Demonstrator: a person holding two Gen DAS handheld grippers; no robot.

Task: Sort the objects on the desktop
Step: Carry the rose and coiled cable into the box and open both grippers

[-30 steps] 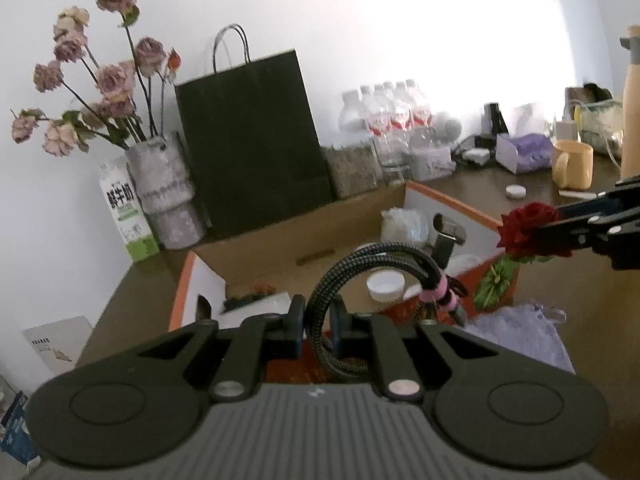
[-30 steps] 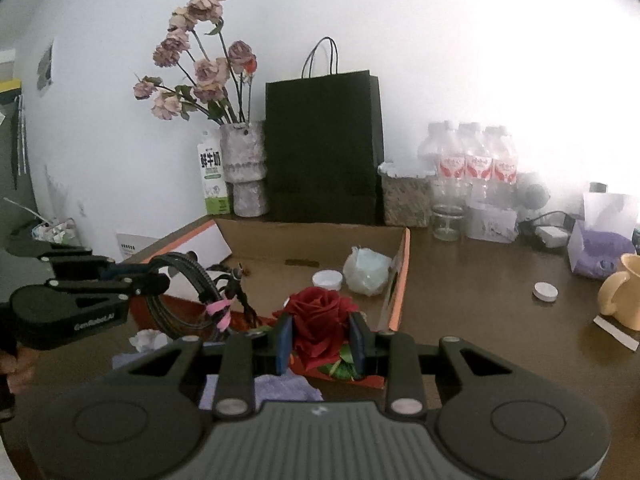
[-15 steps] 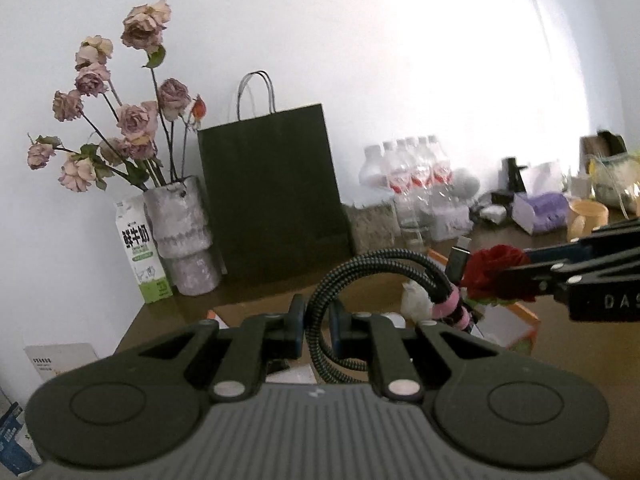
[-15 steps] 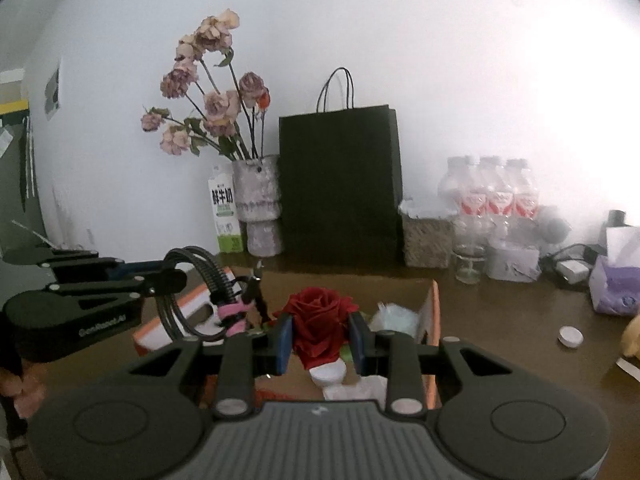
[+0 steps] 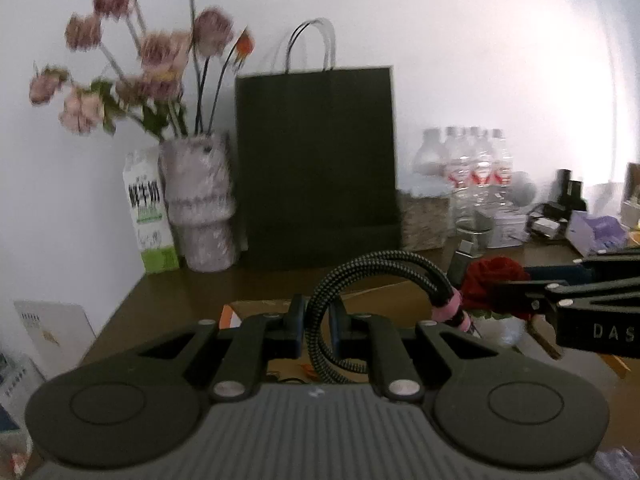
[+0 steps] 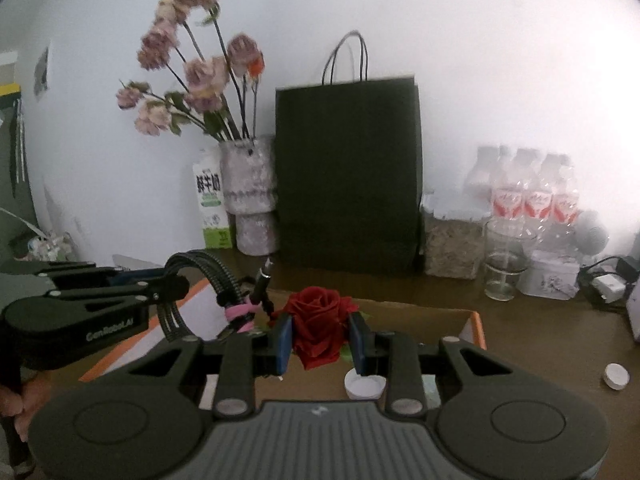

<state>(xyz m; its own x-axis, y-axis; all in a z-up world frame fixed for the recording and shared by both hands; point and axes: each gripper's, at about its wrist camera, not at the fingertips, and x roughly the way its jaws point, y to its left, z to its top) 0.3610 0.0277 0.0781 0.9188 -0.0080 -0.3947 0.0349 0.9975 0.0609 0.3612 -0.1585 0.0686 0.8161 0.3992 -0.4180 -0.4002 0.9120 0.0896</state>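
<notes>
Two grippers: "GenRobot.AI" left gripper point(image 6: 176, 286) clamps cable point(image 5: 340, 280), right gripper point(image 6: 320, 338) rose point(image 6: 320, 320).

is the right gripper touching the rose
Touching. The right wrist view shows the right gripper with both pads pressed against the rose, no gap on either side.

In the left wrist view the flowers point(image 5: 152, 56) are smeared by motion blur, their tops cut off by the upper edge. The carton point(image 5: 150, 216) text is unreadable. The rose point(image 5: 494, 280) is half hidden behind the right gripper point(image 5: 532, 296), whose lettering runs off the right edge.
</notes>
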